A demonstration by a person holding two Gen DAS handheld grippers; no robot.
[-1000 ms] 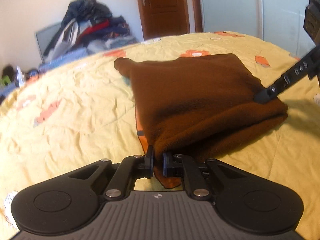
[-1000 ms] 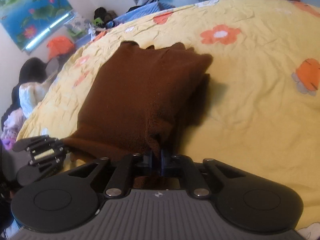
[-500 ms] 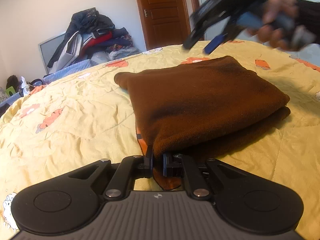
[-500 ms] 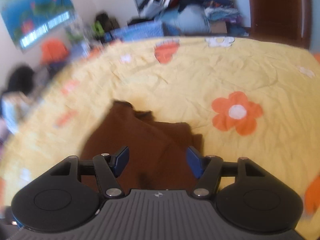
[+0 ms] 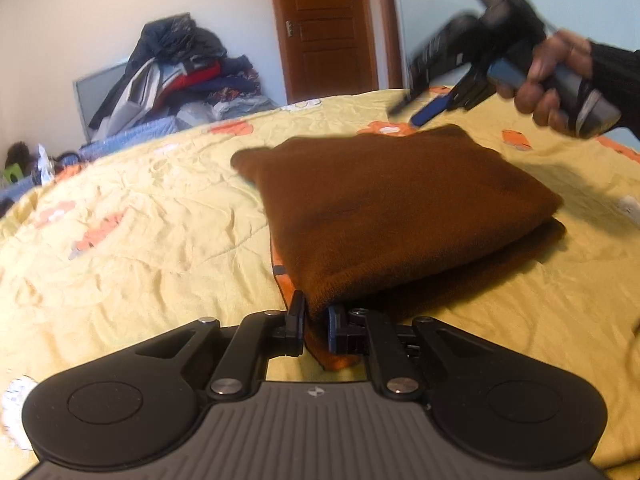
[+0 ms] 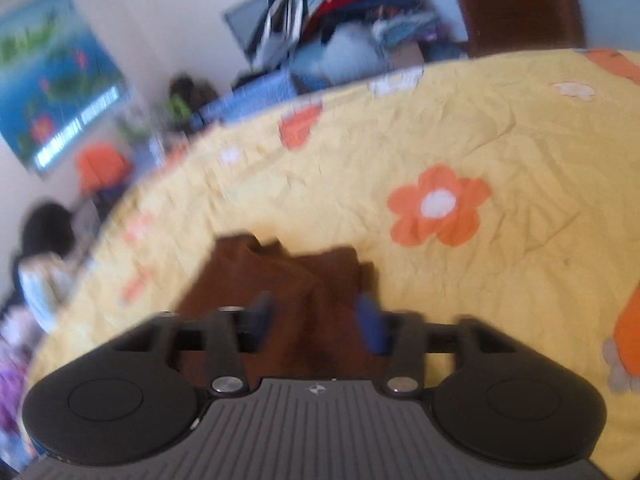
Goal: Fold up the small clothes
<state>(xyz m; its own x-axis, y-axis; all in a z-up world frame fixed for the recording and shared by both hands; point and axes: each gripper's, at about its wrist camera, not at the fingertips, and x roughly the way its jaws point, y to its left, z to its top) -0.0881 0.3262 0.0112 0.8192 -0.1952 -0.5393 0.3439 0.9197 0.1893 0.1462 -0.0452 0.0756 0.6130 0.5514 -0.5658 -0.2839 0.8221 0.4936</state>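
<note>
left gripper (image 5: 313, 322): bottom centre of our left view, fingers pressed together on the near corner of the cloth, pinching the brown edge between them.
cloth (image 5: 396, 208): brown, folded into a thick pad, lying flat on the bed (image 5: 132, 248) in the middle of our left view; an orange layer (image 5: 334, 358) pokes out under its near corner, right at the fingers. in our right view we see it low in the frame, just beyond the tool, blurred.
right gripper (image 6: 320, 320): bottom centre of our right view, fingers spread wide with a clear gap, nothing between them; it hovers above the cloth's edge. the view is smeared by motion.
right gripper from the left view (image 5: 430, 106): upper right of the frame, raised above the far edge of the cloth, apart from it, blurred, blue finger pads showing.
hand (image 5: 548, 76): upper right of the left view, wrapped round the tool's handle, a dark sleeve (image 5: 616, 68) behind it.
bed: yellow cover with orange flowers (image 6: 438, 204), wrinkled, filling the middle of both views.
clothes pile (image 5: 184, 72): upper left of the left view, beyond the bed, against the wall.
door (image 5: 324, 28): brown wood, top centre of the left view.
poster (image 6: 56, 76): blue and green, upper left of the right view, on the wall.
</note>
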